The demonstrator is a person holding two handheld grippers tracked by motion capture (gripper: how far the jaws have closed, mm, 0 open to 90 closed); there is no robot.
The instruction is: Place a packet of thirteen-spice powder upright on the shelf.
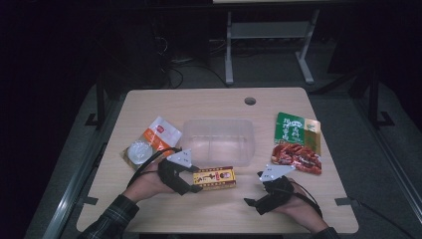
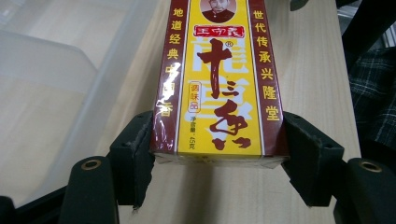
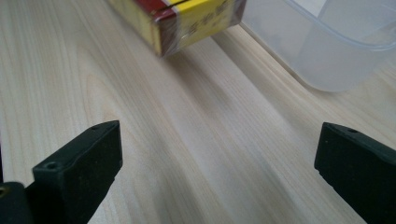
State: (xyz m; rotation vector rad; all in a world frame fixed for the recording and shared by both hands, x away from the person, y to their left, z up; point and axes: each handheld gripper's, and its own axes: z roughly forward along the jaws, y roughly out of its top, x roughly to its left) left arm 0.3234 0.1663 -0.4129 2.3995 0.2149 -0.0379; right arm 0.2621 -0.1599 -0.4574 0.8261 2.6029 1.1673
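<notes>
One yellow box (image 2: 217, 79) sits clamped in the left gripper (image 2: 218, 154), right gripper (image 3: 215, 163) wide apart, beside one clear tub (image 1: 219, 140)

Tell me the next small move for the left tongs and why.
Probably lift the yellow box and carry it toward the clear tub: the left tongs clamp its near end, it lies on the table, and the tub sits just beyond.

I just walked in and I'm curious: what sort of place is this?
Probably a lab or office workroom set up for recording handling tasks. A plain wooden desk with a cable hole stands among cables on the floor, and snack packets lie round a clear plastic tub like test props.
</notes>
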